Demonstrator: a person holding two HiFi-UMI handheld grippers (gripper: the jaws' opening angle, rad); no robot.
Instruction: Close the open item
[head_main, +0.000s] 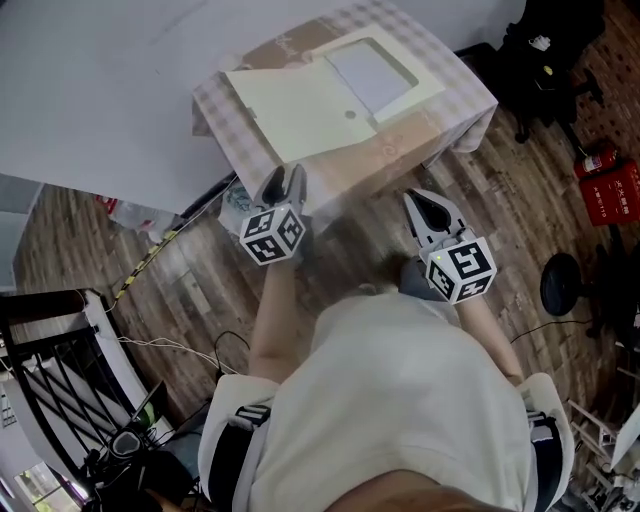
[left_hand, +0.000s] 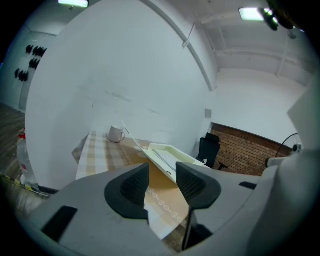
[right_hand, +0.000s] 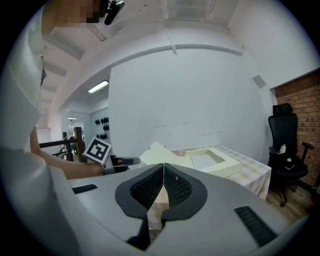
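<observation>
Table (head_main: 440, 110): one, under a checked cloth.

Box (head_main: 412, 92): one, cream and shallow, on the middle of the table. It is open. Its lid (head_main: 290, 105) is swung out toward the table's left edge and the tray sits toward the right edge. Contents: one pale flat sheet (head_main: 368, 72) on the tray floor.

Grippers: two, both held off the table's near edge and touching nothing.
- Left gripper (left_hand: 162, 174): jaws stand apart with nothing gripped; only the cloth and box show through the gap.
- Right gripper (right_hand: 163, 172): jaws pressed together with nothing between them.

Mug (left_hand: 116, 133): one, white and upright, at a far corner of the table, well apart from the box. Its contents cannot be seen.
</observation>
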